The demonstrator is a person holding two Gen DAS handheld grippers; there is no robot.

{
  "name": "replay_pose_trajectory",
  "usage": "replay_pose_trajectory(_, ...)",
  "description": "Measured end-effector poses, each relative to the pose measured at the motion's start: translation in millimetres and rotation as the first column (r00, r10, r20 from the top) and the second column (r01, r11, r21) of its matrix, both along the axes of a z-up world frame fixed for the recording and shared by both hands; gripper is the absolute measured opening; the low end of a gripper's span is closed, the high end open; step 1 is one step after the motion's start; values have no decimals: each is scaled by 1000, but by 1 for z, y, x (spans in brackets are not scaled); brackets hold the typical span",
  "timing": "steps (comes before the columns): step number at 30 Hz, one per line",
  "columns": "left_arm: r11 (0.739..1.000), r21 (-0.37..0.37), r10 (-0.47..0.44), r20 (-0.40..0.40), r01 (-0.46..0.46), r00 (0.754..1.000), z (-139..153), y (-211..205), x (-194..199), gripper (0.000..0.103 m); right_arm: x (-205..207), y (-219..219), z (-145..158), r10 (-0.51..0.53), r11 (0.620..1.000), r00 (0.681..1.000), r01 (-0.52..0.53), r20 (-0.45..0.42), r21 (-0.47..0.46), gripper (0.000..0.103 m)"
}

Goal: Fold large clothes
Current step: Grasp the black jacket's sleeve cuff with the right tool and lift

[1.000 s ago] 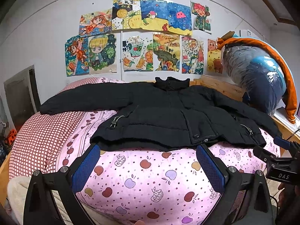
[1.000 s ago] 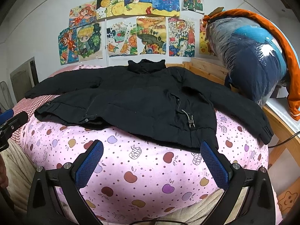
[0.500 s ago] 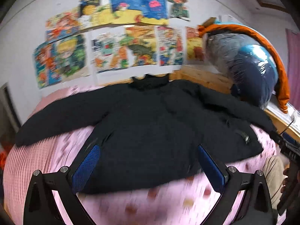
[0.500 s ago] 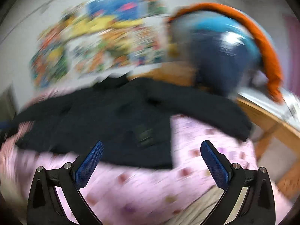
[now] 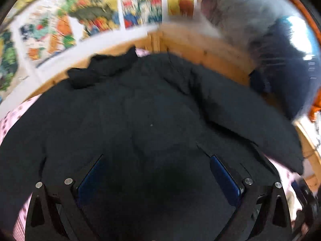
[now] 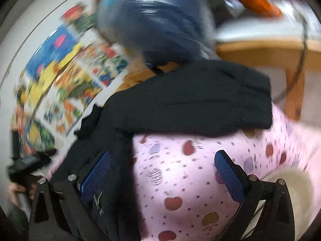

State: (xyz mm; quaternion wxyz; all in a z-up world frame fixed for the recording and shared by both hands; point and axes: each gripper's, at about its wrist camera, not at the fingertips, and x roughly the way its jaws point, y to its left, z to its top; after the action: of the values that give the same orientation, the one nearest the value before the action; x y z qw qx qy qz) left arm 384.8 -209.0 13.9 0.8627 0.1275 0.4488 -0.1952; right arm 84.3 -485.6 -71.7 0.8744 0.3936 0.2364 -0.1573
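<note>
A large black padded jacket [image 5: 140, 120] lies spread face up on a bed with a pink apple-print cover [image 6: 190, 176], collar toward the wall. My left gripper [image 5: 158, 172] is open and hovers low over the jacket's body, its blue pads [image 5: 224, 178] wide apart. My right gripper [image 6: 162, 172] is open over the bed cover, just below the jacket's right sleeve [image 6: 200, 104]; its left pad [image 6: 96, 172] is over the jacket's side. Both views are motion-blurred.
A bulky blue bundle in clear plastic [image 5: 280, 56] with an orange item on it sits at the bed's right end [image 6: 156, 20]. A wooden bed frame [image 5: 200, 48] runs along the wall, which is covered with colourful drawings [image 5: 80, 20]. A cable [image 6: 301, 56] hangs beyond the bed.
Both grippers have moved forward and down toward the jacket. The left one now hangs over its body, the right one has swung right toward the sleeve. Both stay open.
</note>
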Motion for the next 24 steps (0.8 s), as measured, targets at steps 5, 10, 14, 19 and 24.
replay_pose_trajectory(5, 999, -39, 30, -1, -30, 1000, -23, -41, 64, 103, -4, -19, -28, -127, 989, 991, 129, -27, 79, 102)
replay_pose_trajectory(10, 976, -188, 95, -96, -111, 991, -53, -48, 119, 103, 3, -31, -48, -218, 960, 976, 211, 18, 183, 102)
replay_pose_trajectory(14, 956, -259, 96, -156, -135, 983, -87, -54, 142, 103, 11, -27, -55, -250, 960, 968, 243, 37, 138, 87)
replay_pose_trajectory(19, 979, -185, 60, -122, -82, 991, -125, -66, 135, 103, 14, -41, -46, -314, 943, 946, 301, 76, 143, 42)
replay_pose_trajectory(24, 969, -236, 51, -82, -69, 995, -118, -60, 122, 101, 15, -51, -17, -326, 945, 938, 322, 121, 51, 18)
